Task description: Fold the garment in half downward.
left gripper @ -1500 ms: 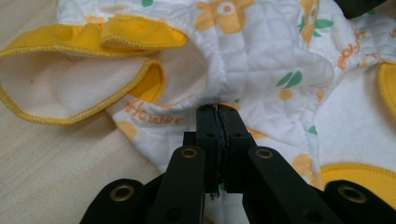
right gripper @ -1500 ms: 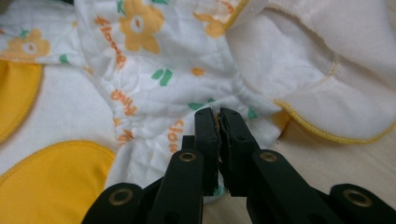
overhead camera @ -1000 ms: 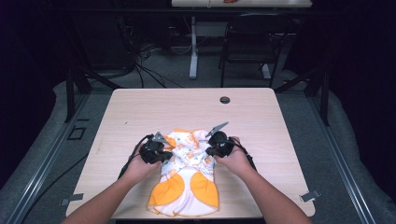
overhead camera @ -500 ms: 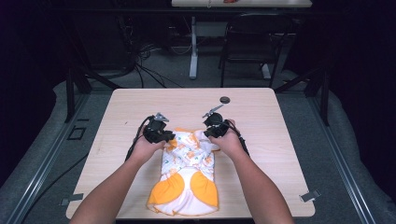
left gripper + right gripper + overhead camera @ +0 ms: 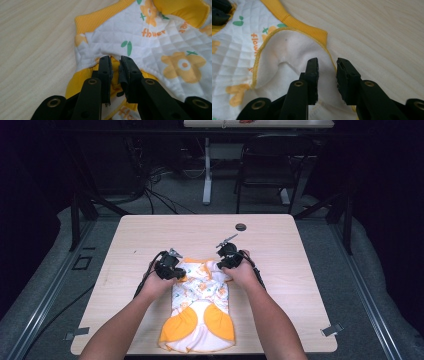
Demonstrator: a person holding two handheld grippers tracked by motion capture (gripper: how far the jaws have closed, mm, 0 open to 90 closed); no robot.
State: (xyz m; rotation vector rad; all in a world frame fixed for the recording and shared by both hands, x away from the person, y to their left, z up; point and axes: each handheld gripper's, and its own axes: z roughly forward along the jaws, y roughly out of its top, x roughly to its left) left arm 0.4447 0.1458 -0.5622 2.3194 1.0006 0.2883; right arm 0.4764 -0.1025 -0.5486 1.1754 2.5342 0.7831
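Note:
A white quilted baby garment (image 5: 200, 312) with orange flowers and yellow trim lies on the wooden table (image 5: 300, 270), its orange end toward the near edge. My left gripper (image 5: 181, 270) rests at its far left corner. In the left gripper view its jaws (image 5: 115, 61) stand a narrow gap apart over the garment (image 5: 160, 42), having just closed a little, and yellow cloth shows in the gap. My right gripper (image 5: 221, 265) is at the far right corner. Its jaws (image 5: 327, 63) have just been opening and stand apart over the turned-back white lining (image 5: 287, 52).
A small dark round hole (image 5: 241, 226) sits in the table near its far edge. Bare wood lies to either side of the garment. Beyond the table stand a black chair (image 5: 270, 160), a table leg and floor cables.
Both hands have moved toward the far side of the table and apart, drawing the garment's top end out. Both pairs of jaws stand wider than a second ago.

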